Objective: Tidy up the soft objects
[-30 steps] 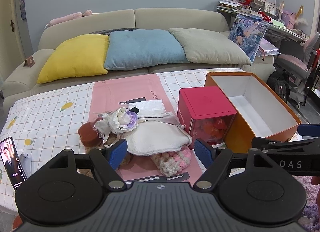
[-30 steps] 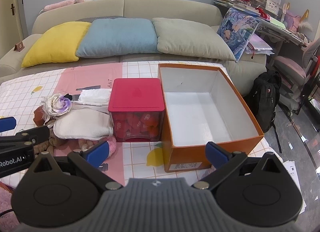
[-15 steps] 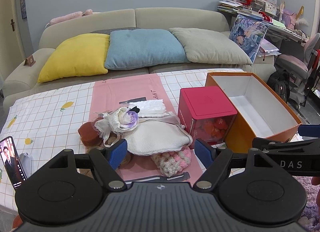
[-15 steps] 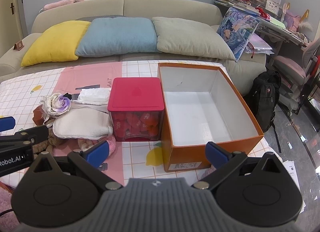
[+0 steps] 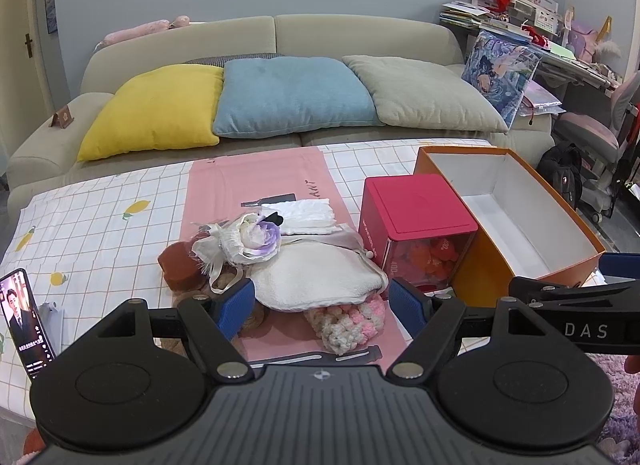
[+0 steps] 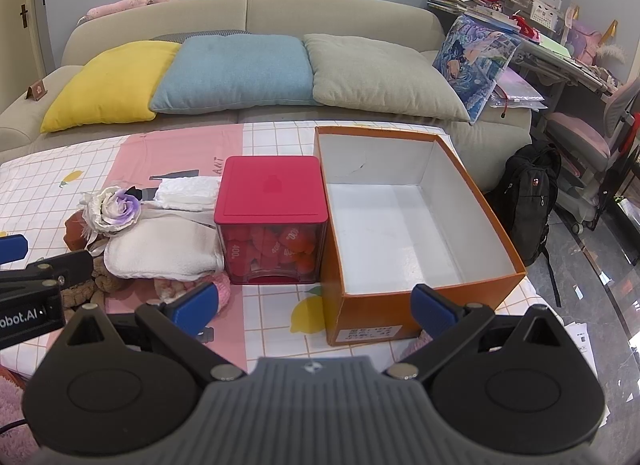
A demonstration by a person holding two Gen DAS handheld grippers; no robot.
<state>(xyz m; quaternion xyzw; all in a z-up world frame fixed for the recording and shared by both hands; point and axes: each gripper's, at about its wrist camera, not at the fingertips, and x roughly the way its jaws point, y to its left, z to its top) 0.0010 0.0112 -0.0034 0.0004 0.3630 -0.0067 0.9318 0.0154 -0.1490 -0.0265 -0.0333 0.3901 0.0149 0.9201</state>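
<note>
Both grippers wide, empty. Your left gripper faces cream pouch atop soft pile beside red box. Pinch pouch mid-body, lift clear of knit piece, carry into orange box.

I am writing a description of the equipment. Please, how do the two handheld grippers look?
The left gripper and the right gripper look alike: black bodies with two round discs, a ribbed grey centre plate, silver pivot screws, and black fingers tipped with blue pads. White lettering, partly cut off, marks each one's side. No sleeve is visible.
</note>
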